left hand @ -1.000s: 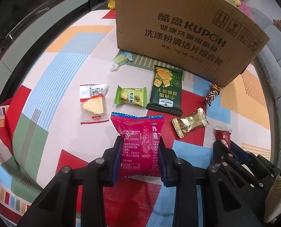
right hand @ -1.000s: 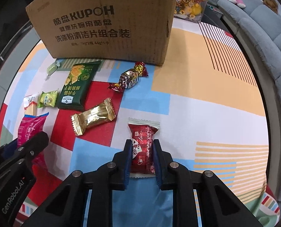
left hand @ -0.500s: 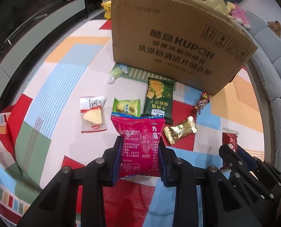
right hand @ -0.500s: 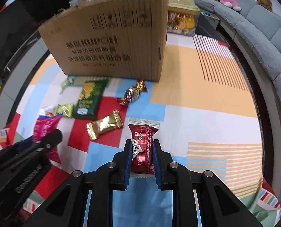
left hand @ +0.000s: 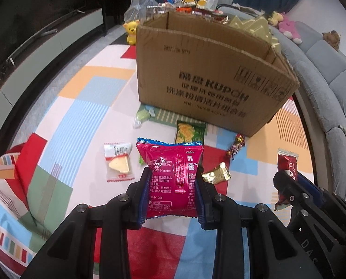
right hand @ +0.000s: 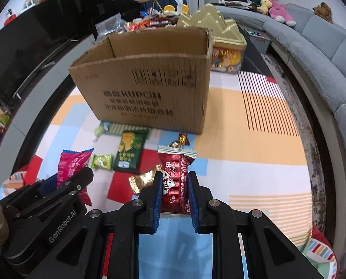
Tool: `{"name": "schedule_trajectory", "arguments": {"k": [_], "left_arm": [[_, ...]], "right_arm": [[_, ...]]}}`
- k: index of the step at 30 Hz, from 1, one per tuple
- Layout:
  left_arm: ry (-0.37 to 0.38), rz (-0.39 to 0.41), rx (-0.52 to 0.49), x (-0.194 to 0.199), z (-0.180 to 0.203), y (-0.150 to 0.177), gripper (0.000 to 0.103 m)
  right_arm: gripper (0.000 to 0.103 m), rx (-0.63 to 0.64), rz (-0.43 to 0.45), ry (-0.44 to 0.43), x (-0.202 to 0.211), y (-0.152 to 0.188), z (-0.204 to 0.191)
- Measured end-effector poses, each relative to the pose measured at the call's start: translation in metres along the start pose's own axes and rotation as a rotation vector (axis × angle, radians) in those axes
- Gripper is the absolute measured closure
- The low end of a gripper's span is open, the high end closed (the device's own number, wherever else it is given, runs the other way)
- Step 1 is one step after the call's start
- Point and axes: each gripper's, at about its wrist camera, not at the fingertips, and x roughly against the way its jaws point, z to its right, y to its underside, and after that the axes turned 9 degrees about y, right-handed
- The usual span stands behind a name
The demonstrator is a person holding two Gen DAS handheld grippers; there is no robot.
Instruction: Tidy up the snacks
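My left gripper [left hand: 173, 174] is shut on a pink snack packet [left hand: 170, 176] and holds it raised above the patterned mat, in front of the open cardboard box [left hand: 207, 81]. My right gripper [right hand: 174, 179] is shut on a dark red snack packet [right hand: 176, 179], also lifted, facing the same box [right hand: 147, 93]. On the mat before the box lie a dark green packet [left hand: 190, 131], a gold-wrapped bar [left hand: 216, 174], a red-gold candy [left hand: 235, 147], a pale green candy [left hand: 142, 116] and a white cheese-wedge packet [left hand: 118, 162]. A small green packet [right hand: 102, 161] shows in the right wrist view.
The right gripper's body [left hand: 312, 209] is at the lower right of the left wrist view. A grey sofa [right hand: 324, 58] curves along the right. A gold-lidded container [right hand: 224, 46] and a heap of snacks stand behind the box. A dark TV cabinet [left hand: 33, 46] is at left.
Both grippers have risen with their packets, so the box's open top now shows and the snacks on the mat look smaller and farther.
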Motion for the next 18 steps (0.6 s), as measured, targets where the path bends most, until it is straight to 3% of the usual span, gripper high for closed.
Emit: {"name": "schedule_trajectory", "arguments": {"k": [18], "left_arm": [[0.036, 0.148, -0.085, 0.043, 0.016, -0.061, 0.07]], "right_arm": [[0.081, -0.033, 0.133, -0.015, 0.039, -0.05, -0.001]]}}
